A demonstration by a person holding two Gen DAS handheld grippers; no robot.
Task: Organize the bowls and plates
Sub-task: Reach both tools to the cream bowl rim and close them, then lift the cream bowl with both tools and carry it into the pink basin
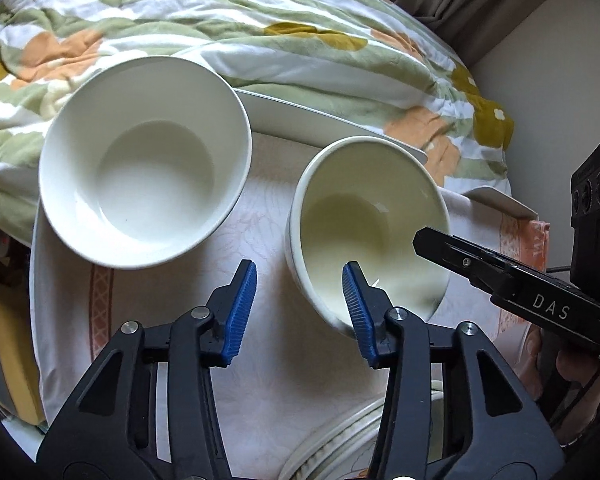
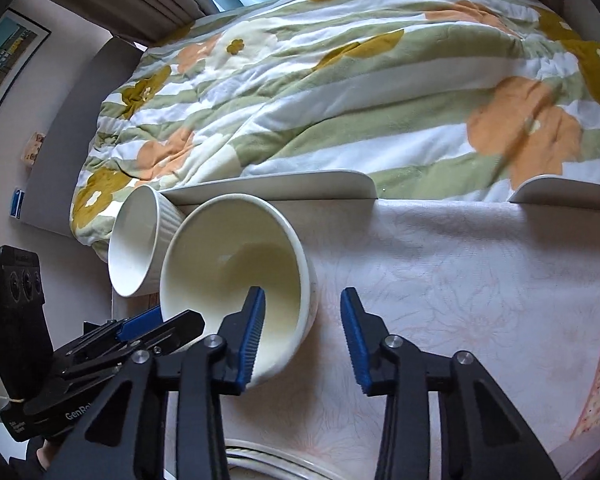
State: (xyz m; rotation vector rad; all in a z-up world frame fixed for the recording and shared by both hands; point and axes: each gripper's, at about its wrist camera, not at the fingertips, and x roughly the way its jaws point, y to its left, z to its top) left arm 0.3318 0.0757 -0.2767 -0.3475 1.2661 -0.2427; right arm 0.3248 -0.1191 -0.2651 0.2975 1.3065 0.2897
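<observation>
Now the round cream bowl [image 1: 366, 228] sits mid-frame with both wide-open grippers [image 1: 300, 312] [image 2: 303, 338] straddling its rim.

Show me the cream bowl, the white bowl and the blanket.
cream bowl [image 1: 364, 216], left wrist view, inner floor.
white bowl [image 1: 148, 172], left wrist view, inner floor.
blanket [image 2: 320, 92], right wrist view, striped middle.

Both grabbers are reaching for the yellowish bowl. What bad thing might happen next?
Both the left gripper and the right gripper straddle the rim of the same cream bowl. Pulling different ways might tip or drop it. The white bowl sits close beside it, so the two bowls may knock together. The grippers are also near each other and might bump.
</observation>
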